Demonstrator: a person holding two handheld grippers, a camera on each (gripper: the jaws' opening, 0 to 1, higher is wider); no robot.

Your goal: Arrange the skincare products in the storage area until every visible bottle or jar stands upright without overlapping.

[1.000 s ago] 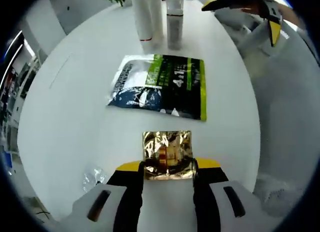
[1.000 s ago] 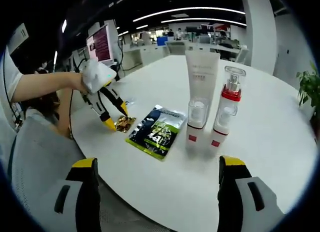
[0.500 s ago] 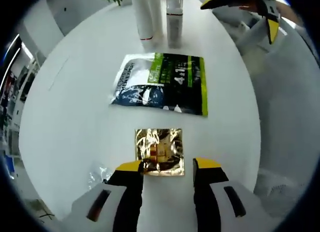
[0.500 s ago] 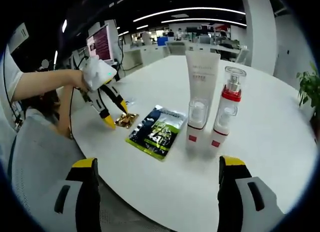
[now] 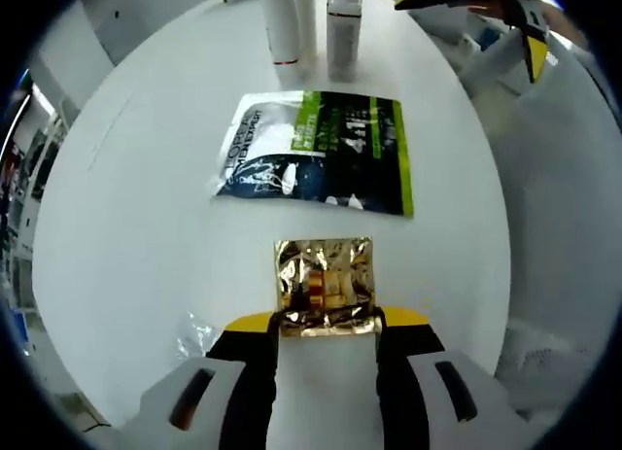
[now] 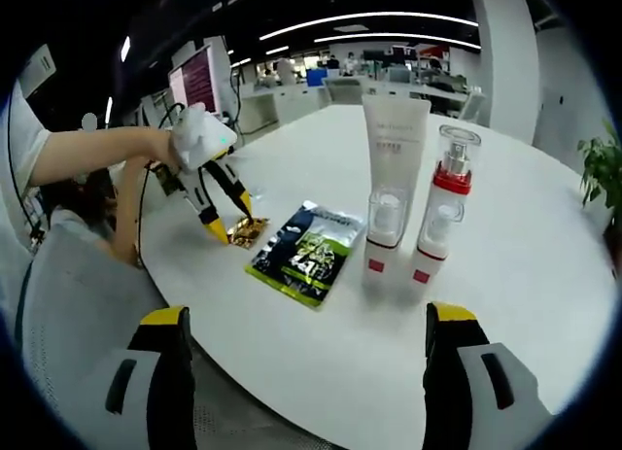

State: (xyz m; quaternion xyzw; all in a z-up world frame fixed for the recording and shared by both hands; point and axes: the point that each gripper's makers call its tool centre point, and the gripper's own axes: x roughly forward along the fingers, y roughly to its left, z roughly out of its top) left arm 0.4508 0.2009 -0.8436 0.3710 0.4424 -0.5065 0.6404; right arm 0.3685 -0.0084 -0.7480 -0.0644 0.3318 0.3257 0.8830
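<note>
**Left gripper at gold sachet; upright bottles grouped on white table**

The table (image 5: 126, 207) is white, smooth and round-edged. In the left gripper view a square, crinkled gold foil sachet (image 5: 325, 285) lies flat at 6 o'clock. Beyond it, toward 12 o'clock, lies a flat glossy pouch (image 5: 316, 154) printed in white, dark blue and green. At 12 o'clock stand a white tube (image 5: 282, 22) and a clear bottle (image 5: 343, 32), upright and close together.

In the right gripper view the tall white tube (image 6: 392, 158) stands cap-down, and just beside it at 3 o'clock stands a pump bottle (image 6: 442, 212) with a red collar and clear cap. A smaller clear-capped bottle (image 6: 383, 238) stands in front of the tube.

The left gripper (image 5: 327, 324) has its yellow-tipped jaws moderately apart, one at each lower corner of the sachet; whether they press it cannot be told. The right gripper (image 6: 306, 338) has its jaws spread wide, holding nothing, short of the bottles.
</note>
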